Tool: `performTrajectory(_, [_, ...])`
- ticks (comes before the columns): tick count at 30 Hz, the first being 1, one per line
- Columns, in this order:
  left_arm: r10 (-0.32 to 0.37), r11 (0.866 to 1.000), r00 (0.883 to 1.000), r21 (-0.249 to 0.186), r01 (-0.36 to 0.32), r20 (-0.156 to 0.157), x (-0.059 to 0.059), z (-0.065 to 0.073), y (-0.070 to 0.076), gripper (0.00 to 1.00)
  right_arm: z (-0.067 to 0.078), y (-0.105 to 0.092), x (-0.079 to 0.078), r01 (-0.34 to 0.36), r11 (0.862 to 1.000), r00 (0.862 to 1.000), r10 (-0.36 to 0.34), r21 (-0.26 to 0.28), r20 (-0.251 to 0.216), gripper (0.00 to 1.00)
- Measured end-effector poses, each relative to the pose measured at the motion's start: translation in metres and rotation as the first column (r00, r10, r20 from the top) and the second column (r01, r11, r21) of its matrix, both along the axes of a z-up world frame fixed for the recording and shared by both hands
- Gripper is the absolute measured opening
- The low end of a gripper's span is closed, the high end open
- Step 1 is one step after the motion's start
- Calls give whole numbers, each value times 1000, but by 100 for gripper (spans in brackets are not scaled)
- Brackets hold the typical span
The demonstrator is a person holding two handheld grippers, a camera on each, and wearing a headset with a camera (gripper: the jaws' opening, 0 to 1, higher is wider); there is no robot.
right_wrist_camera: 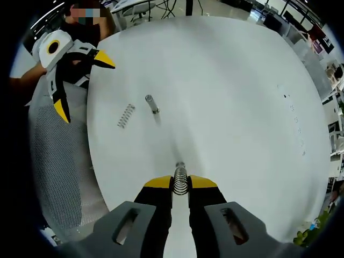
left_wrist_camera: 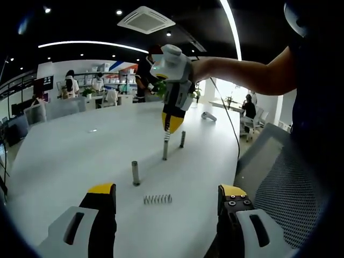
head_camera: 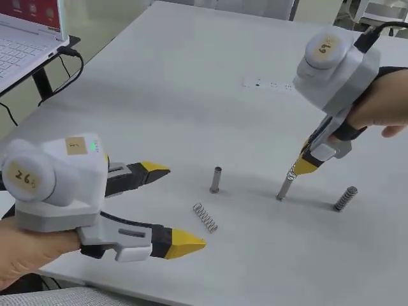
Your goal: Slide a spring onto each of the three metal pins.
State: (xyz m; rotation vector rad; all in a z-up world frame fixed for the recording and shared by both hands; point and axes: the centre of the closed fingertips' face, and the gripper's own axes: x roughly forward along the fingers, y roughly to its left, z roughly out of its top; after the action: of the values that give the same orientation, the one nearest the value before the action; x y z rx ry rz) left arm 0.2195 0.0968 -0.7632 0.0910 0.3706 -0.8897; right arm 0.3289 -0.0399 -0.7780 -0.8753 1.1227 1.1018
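Note:
My right gripper (head_camera: 303, 167) is shut on a spring (head_camera: 292, 172) and holds it over the top of the middle metal pin (head_camera: 282, 190). In the right gripper view that spring (right_wrist_camera: 181, 181) sits between the yellow tips (right_wrist_camera: 181, 184), with the pin's top (right_wrist_camera: 180, 165) just beyond. A bare pin (head_camera: 216, 180) stands to the left. Lying flat in front of it is a loose spring (head_camera: 205, 217). The right-hand pin (head_camera: 345, 199) wears a spring. My left gripper (head_camera: 173, 206) is open, its tips near the loose spring (left_wrist_camera: 157, 199) and apart from it.
The white table (head_camera: 191, 83) ends at a near edge just below my left gripper. A laptop (head_camera: 25, 38) and its cable (head_camera: 64, 70) sit off the table's far left corner. A mesh chair (left_wrist_camera: 279, 177) stands at the table's side.

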Motion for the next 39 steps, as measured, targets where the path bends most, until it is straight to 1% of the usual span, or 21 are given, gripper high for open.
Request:
performTrajectory(7, [-1,1000,1000,4,1,-2,0,-1,0,73,-4,1,-1,-1,1000,1000,1,-5,-6,8])
performTrajectory(14, [1,1000,1000,7,-1,-4,0,-1,1,73,-12,3,-4,-10,1000,1000,10,-24,-13,8])
performTrajectory(20, [-2,1000,1000,8,2,-3,0,0,-1,73,-22,3,-5,-18,999,1000,17,-50,-13,8])
performTrajectory(26, [-4,1000,1000,10,4,-3,0,-1,0,72,-33,3,-1,-11,998,1000,10,-67,-17,8])
performTrajectory(32, [-5,1000,1000,12,5,-3,0,-1,1,71,-43,6,1,-13,997,1000,12,-76,-16,8])
performTrajectory(39, [-4,1000,1000,13,4,-2,0,-1,1,71,-51,6,4,-13,996,1000,12,-84,-16,8])
